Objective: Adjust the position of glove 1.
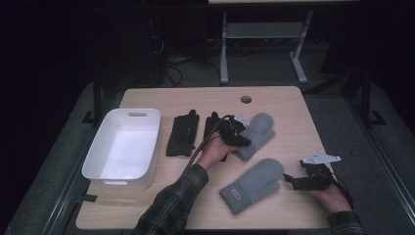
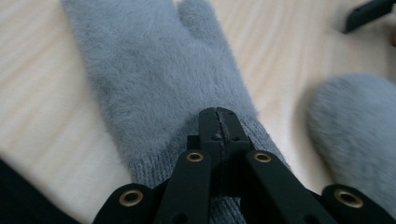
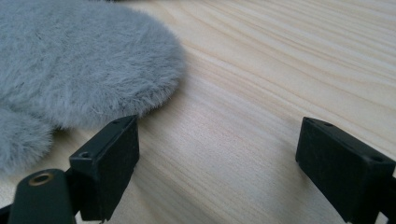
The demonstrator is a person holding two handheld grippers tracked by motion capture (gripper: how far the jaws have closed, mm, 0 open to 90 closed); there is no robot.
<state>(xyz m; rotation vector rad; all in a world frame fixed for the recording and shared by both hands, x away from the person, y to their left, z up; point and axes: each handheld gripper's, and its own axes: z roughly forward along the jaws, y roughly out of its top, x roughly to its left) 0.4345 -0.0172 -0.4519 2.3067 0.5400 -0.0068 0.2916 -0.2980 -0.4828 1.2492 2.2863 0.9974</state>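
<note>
The left forearm, in a plaid sleeve, comes in from the near edge of the table and slants up toward its middle. The left hand (image 1: 211, 149) carries the left gripper (image 1: 241, 137) past mid-table, pointing toward the right edge, its cable looping back along the wrist. In the left gripper view its two black jaws are pressed together, tip against tip. The right hand (image 1: 332, 195) rests by the near right corner, holding the right gripper (image 1: 289, 180) level and aimed toward the left edge. Its jaws stand wide apart, low over the tabletop.
</note>
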